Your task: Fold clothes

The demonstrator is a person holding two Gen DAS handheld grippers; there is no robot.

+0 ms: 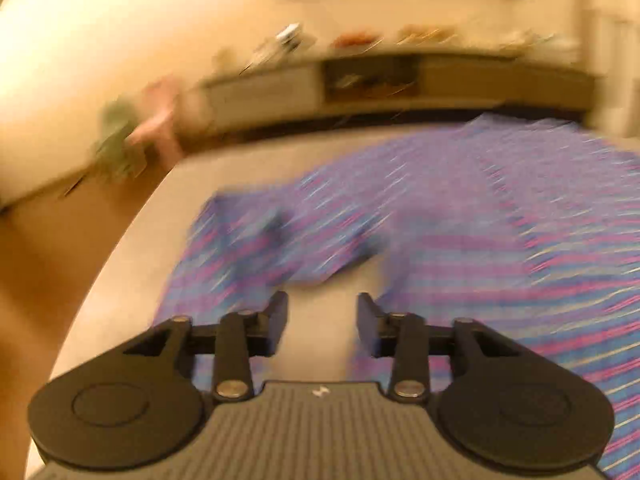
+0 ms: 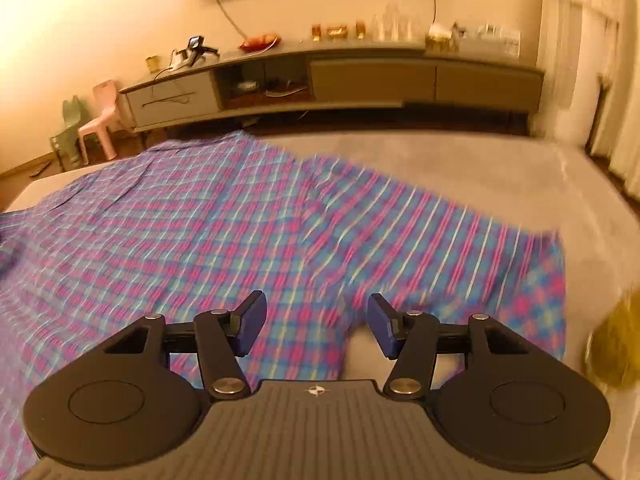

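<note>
A blue, pink and purple plaid garment point(image 2: 208, 224) lies spread on the grey surface point(image 2: 460, 168). In the left wrist view the same garment point(image 1: 500, 232) is blurred, with a sleeve-like part point(image 1: 260, 248) reaching to the left. My left gripper point(image 1: 322, 316) is open and empty, above a bare gap between the sleeve part and the garment's main part. My right gripper point(image 2: 316, 316) is open and empty above the garment's near edge, where a notch of bare surface point(image 2: 360, 348) shows.
A long low cabinet point(image 2: 360, 76) with glasses and small items stands along the far wall. A pink plastic chair point(image 2: 102, 120) and a green one point(image 2: 70, 128) stand at far left. A yellowish blurred object point(image 2: 616, 344) is at the right edge.
</note>
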